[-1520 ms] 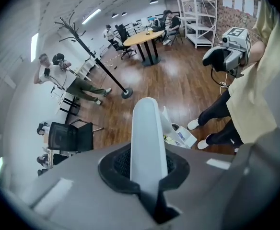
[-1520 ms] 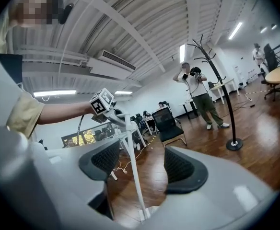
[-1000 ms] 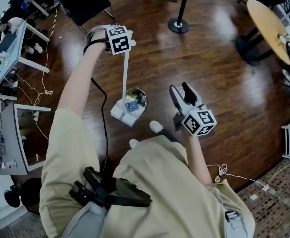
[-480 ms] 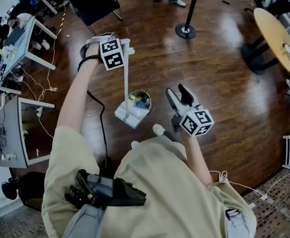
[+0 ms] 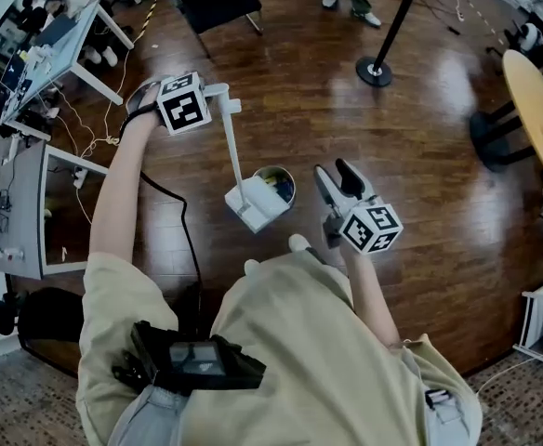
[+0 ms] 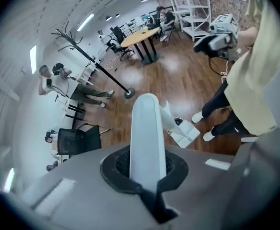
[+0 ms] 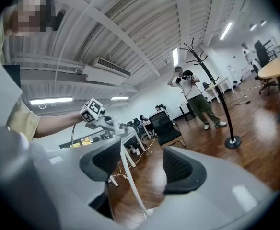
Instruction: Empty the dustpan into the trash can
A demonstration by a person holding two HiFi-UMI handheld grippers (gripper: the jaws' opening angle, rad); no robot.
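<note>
Dustpan hangs at the near rim of the trash can, its white pan touching or just over the edge. I cannot tell whether it is already tipped enough. The long handle rises from the can and leans away from it to the left tongs, which are clamped fully onto the handle's top end. The right tongs hover just beside the can on its other side, jaws slightly apart, with nothing between them. Some litter shows inside the can, which stands on the wooden floor. The pan's mouth faces the can, so the emptying depends on the left hand raising the handle end to pitch the pan further over the rim.
</note>
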